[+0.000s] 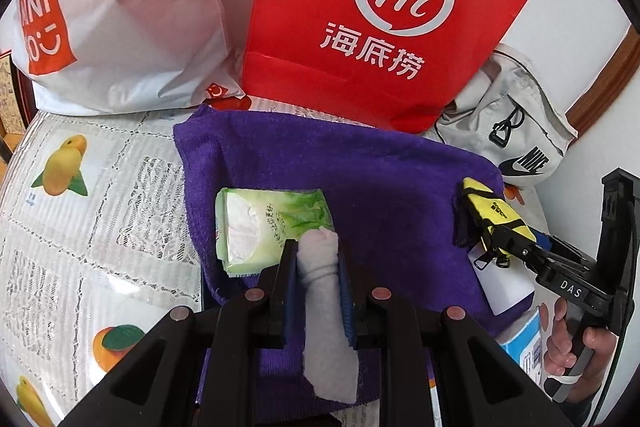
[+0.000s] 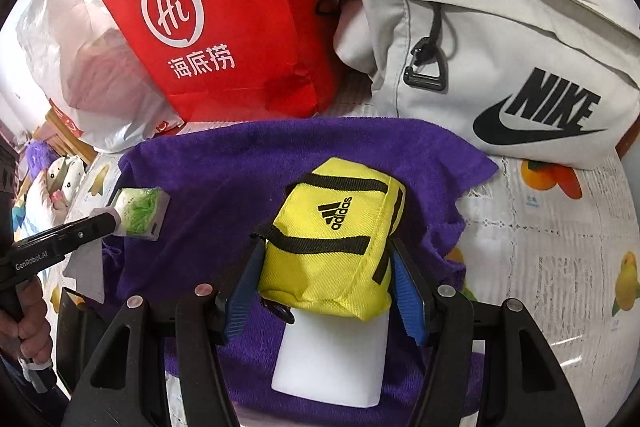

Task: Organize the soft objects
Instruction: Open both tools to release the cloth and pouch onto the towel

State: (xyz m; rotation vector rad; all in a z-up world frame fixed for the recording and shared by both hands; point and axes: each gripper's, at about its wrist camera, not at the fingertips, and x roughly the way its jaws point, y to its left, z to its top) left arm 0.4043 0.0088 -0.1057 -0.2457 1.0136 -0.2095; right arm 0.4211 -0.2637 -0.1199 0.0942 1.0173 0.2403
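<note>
Presently a rolled grey sock (image 1: 320, 267) is clamped in the left gripper (image 1: 316, 267) over the purple towel (image 1: 360, 179). A yellow pouch (image 2: 336, 247) is pinched between the right gripper (image 2: 328, 279) pads.

Yellow pouch (image 2: 332, 251) hides the white block's (image 2: 332, 359) top.
</note>
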